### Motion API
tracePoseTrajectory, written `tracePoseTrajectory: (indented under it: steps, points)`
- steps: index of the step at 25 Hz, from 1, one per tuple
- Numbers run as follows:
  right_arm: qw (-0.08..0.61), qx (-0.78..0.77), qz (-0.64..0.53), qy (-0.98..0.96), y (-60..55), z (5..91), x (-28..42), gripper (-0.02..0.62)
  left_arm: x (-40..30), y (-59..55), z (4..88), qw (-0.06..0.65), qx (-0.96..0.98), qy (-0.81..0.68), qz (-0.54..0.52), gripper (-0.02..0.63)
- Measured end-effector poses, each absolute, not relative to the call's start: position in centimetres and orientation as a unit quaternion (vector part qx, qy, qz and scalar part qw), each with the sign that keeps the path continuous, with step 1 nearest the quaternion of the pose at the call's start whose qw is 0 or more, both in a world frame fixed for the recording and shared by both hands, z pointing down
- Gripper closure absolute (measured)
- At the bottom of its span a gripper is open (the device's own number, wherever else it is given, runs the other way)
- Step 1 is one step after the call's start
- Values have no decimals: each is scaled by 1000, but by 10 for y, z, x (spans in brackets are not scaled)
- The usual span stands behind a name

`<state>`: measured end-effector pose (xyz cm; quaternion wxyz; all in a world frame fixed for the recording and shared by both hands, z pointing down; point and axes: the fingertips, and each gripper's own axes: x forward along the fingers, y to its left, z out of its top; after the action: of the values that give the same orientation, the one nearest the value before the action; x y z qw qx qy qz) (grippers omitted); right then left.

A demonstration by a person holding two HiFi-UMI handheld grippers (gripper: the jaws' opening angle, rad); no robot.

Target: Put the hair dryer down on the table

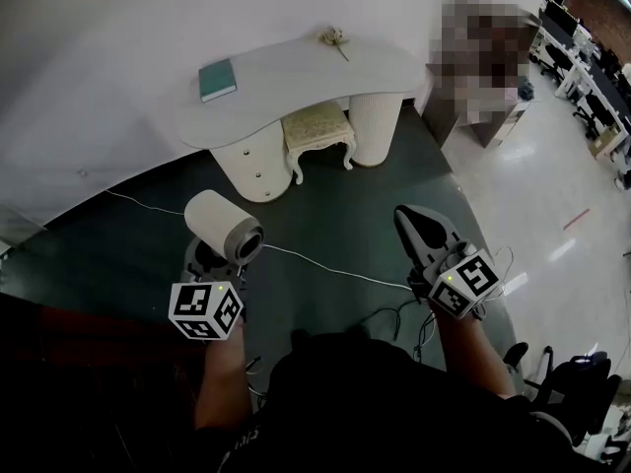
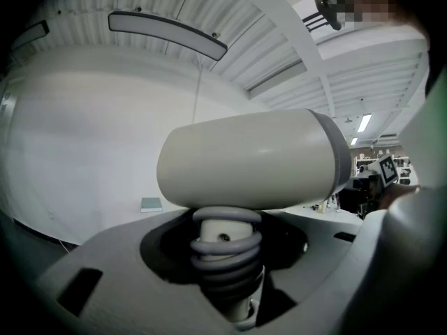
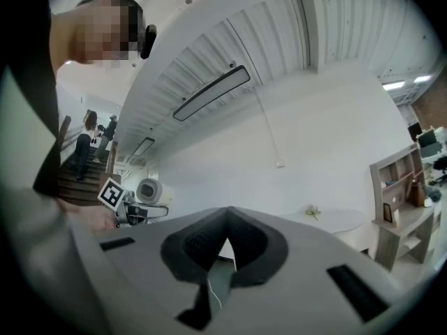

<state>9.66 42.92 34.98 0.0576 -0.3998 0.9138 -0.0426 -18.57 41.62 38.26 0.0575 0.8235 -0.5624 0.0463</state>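
Because we have not yet set the hair dryer point(image 1: 225, 227) down, our left hand-held gripper point(image 1: 219, 259) clasps its handle, barrel carried above the jaws; our right hand-held gripper point(image 1: 412, 221) is clenched, empty; the worktop point(image 1: 296, 77) stands well ahead.

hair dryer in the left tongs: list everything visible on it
The hair dryer has a smooth cream barrel, plastic by its look, with a grey band at the end that shows a dark round opening. The barrel lies roughly level above the left tongs, which clamp its pale handle. A grey cord is coiled around that handle. It is held in the air over the dark green floor, well short of the white table. Nothing else touches it.
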Motion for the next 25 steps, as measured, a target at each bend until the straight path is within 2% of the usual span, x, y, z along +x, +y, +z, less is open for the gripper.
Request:
tracePoseTrajectory:
  steps: [15, 25]
  points:
    - [57, -382, -69, 920, 447, 375, 174, 591, -107, 427, 410, 83, 822, -561, 49, 393]
    - [34, -372, -85, 924, 399, 387, 160, 591, -116, 367, 423, 93, 825, -555, 48, 393]
